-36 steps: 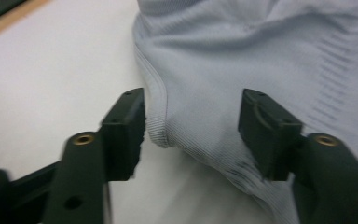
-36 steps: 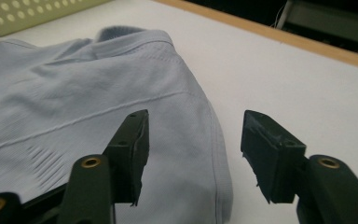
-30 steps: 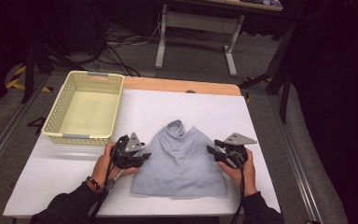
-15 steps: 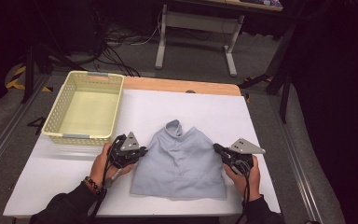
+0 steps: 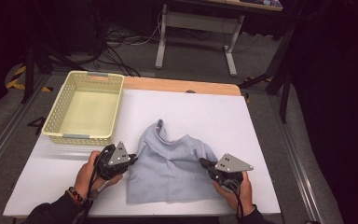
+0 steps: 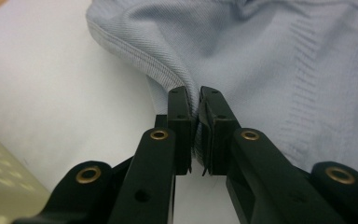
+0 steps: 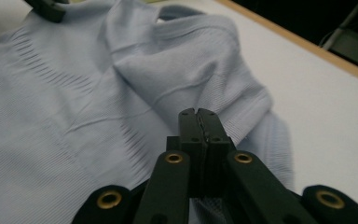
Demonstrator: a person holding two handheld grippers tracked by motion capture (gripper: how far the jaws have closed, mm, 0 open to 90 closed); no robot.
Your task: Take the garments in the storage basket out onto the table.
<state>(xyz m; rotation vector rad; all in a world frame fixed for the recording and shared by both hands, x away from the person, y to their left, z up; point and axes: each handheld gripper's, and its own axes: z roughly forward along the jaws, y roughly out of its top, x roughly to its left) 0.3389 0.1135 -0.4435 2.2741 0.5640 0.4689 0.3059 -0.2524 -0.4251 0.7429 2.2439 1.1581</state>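
— Where's the pale blue knit top?
— On the white tabletop, beside the yellow basket.
— The claws?
— Left claw pinches its left edge; right claw pinches its right edge.

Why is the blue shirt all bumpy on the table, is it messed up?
The light blue garment is rumpled, not torn: its top is bunched into folds. The left gripper and right gripper each pinch a side edge. The basket sits straight; nothing spilled.

High view down over the table; both tongs views close, level, sharing the blue garment.
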